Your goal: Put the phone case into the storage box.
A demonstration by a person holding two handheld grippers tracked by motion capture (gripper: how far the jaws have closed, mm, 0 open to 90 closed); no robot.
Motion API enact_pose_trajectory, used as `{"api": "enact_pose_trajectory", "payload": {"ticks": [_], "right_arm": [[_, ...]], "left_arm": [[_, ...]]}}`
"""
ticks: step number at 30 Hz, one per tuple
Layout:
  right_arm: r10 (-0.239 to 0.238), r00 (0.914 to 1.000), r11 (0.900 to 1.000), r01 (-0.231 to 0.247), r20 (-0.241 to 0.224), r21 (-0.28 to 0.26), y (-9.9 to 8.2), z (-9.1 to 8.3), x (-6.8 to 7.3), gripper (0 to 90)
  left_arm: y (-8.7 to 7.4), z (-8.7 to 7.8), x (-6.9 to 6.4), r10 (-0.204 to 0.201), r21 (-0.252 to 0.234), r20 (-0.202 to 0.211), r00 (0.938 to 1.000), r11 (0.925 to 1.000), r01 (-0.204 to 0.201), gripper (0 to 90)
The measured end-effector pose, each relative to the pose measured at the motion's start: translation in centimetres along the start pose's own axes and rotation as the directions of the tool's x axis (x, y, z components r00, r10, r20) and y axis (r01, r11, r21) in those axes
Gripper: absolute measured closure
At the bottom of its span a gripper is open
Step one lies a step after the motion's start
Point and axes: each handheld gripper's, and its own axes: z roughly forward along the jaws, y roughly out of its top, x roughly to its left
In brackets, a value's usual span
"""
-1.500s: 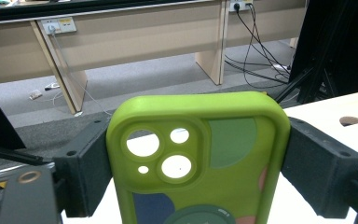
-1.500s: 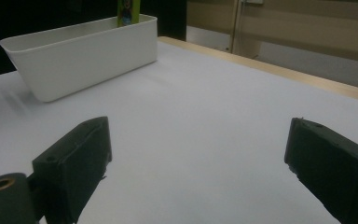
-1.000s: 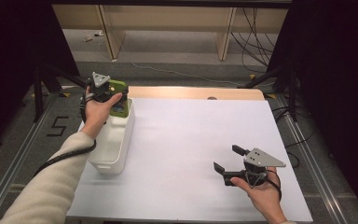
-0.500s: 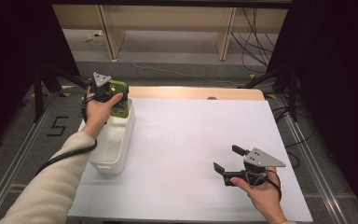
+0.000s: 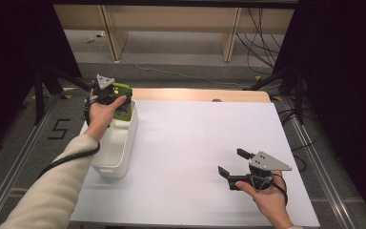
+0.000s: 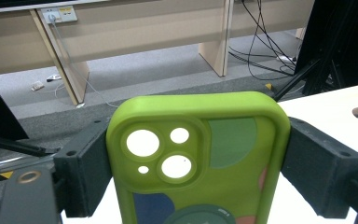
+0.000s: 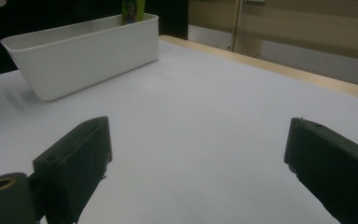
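Observation:
My left gripper (image 5: 119,104) is shut on a lime-green phone case (image 6: 200,163) with round camera cut-outs and coloured patches; both black jaws press on its sides. In the high view the phone case (image 5: 122,102) hangs over the far end of a long white bin (image 5: 116,143) at the table's left. My right gripper (image 5: 232,163) rests low over the white table near the front right, jaws wide apart with nothing between them. From the right gripper view the white bin (image 7: 84,51) lies ahead to the left, the green phone case (image 7: 133,11) poking above its far rim.
The white sheet (image 5: 205,143) covers most of the table; a bare wooden strip (image 5: 200,94) runs along the far edge. Beyond are desk legs and cables on the floor (image 5: 262,47). A black stand (image 5: 43,86) rises off the table's left.

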Motion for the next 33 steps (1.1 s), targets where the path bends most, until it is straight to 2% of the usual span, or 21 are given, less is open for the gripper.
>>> {"api": "enact_pose_trajectory", "payload": {"ticks": [33], "right_arm": [[0.000,1.0000,1.0000,0.000,-0.001,0.002,-0.05,0.06,-0.02,9.1]], "left_arm": [[-0.50,0.78,-0.11,0.008,0.027,0.001,1.0000,0.9996,-0.008,15.8]]}}
